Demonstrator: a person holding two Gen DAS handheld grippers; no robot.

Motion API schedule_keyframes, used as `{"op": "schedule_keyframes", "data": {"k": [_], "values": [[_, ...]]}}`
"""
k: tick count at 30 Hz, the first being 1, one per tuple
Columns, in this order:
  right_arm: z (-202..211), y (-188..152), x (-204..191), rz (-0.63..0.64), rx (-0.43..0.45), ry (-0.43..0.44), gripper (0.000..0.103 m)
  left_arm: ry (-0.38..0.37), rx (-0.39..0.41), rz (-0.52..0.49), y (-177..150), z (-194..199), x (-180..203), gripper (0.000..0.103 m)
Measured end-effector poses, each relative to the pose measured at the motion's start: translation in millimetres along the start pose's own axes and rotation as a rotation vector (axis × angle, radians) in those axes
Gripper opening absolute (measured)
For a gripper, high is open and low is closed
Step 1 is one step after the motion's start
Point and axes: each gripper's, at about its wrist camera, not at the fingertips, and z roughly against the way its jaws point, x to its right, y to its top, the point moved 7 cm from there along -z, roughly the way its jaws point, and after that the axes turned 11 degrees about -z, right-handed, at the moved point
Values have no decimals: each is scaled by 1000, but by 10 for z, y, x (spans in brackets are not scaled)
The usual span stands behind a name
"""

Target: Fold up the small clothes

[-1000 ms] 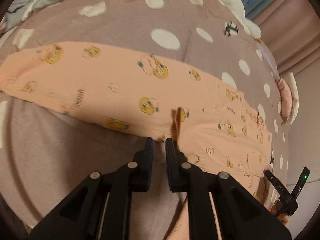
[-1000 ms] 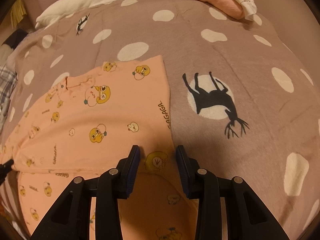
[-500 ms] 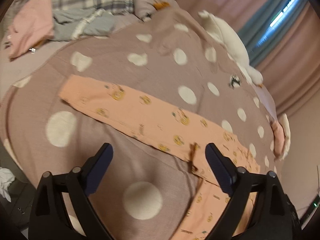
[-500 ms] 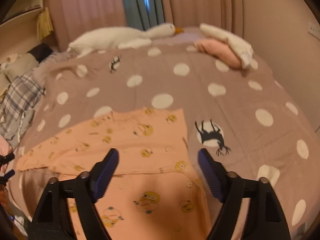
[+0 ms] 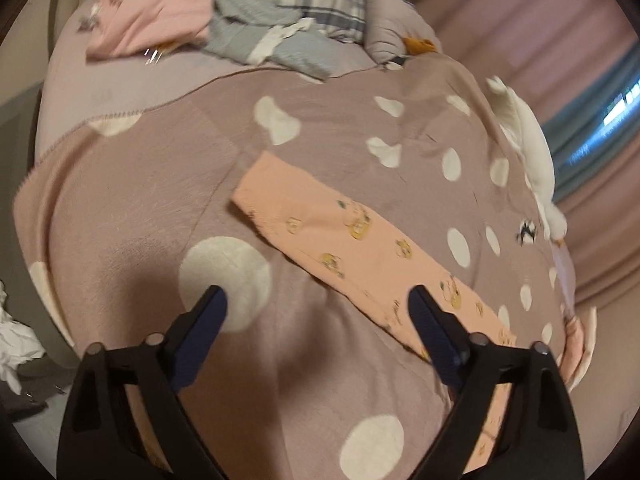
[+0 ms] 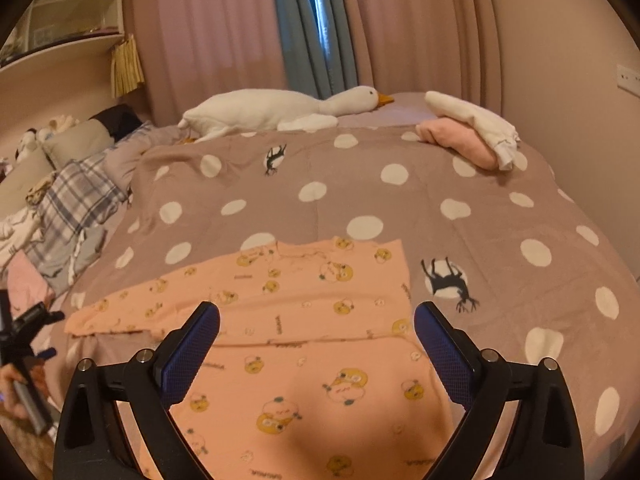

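A peach long-sleeved top with yellow cartoon prints (image 6: 312,320) lies flat on a mauve spotted blanket (image 6: 360,184). Its right side is folded in to a straight edge; its left sleeve (image 5: 344,240) stretches out flat across the blanket. My left gripper (image 5: 316,308) is open and empty, raised above the blanket, near the sleeve. My right gripper (image 6: 316,320) is open and empty, held above the top's body. The left gripper also shows in the right wrist view (image 6: 24,332) at the far left.
A white goose plush (image 6: 280,110) lies along the far edge. Folded pink and white clothes (image 6: 472,132) sit at the far right corner. A heap of plaid, grey and pink laundry (image 5: 224,12) lies beyond the sleeve's end. Curtains (image 6: 312,24) hang behind the bed.
Both grippers have opened wide and let go of the top, then risen and drawn back from it. The left view has swung toward the sleeve's end.
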Motion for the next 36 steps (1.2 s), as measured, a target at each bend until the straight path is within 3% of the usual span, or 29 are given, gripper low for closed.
{"op": "schedule_keyframes", "data": {"k": [2,12,15,17,19,25,36], "values": [[19,-49,-7,10,-11,-8,97,2,-10,30,29,-97,-110,74],[-86,-170,19,-9,-57,-34,97,-60,4,167,224,-543,-353,53],[-130,-183,3,-5,-70,-38,97,-70,22,176,270,-607,-365,38],[-154,-185,-9,-3,-76,-42,97,-78,14,182,279,-676,-355,16],[-171,-188,-20,-4,-81,-41,97,-84,14,180,270,-739,-341,10],[-187,-204,-56,-10,-102,-24,97,-33,44,117,330,-655,-191,6],[-109,-185,-28,-15,-84,-25,97,-54,127,-49,519,-242,474,6]]}}
